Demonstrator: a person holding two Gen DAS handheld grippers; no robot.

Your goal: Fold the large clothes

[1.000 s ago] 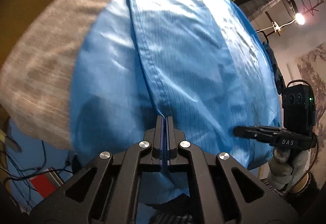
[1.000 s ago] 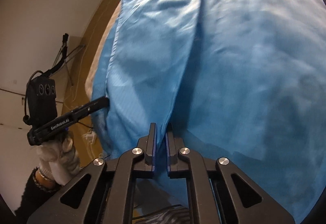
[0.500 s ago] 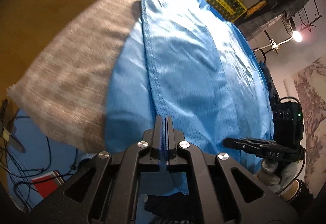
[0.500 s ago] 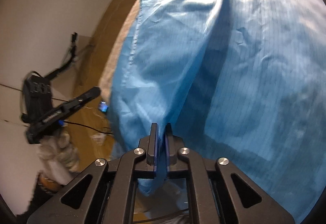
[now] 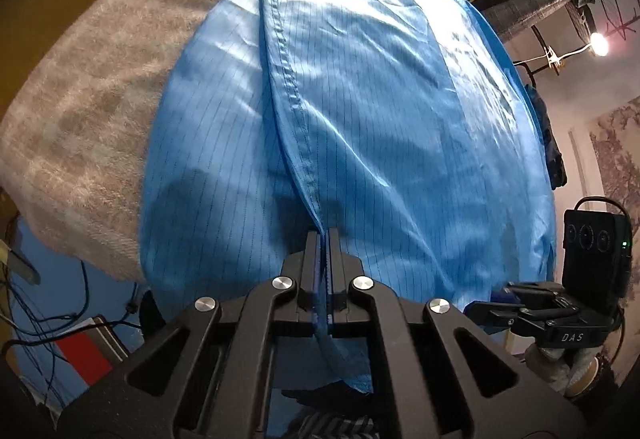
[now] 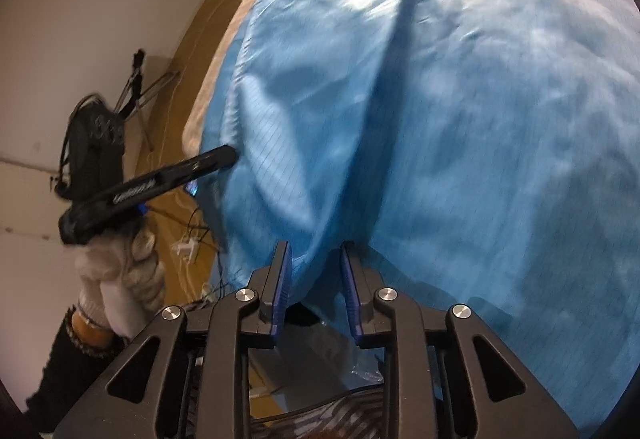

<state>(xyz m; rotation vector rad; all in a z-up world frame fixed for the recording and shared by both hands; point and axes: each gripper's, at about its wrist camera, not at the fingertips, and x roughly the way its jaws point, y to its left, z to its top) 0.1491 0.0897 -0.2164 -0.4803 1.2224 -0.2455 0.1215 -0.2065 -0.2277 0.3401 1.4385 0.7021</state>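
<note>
Blue pinstriped garment point(image 5: 360, 111) spread flat, hem overhanging edge.

Both wrist cameras look steeply down, close over the blue garment point(image 5: 380, 111).

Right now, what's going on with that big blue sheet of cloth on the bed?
A person with a two-finger gripper in each hand is folding a large, thin blue garment with fine dark stripes spread over a beige woven blanket. The left gripper is shut on the stitched hem at the near edge. The right gripper is opening, its blue pads apart, with a fold of the cloth between them but no longer pinched. Both work along the near edge.
</note>
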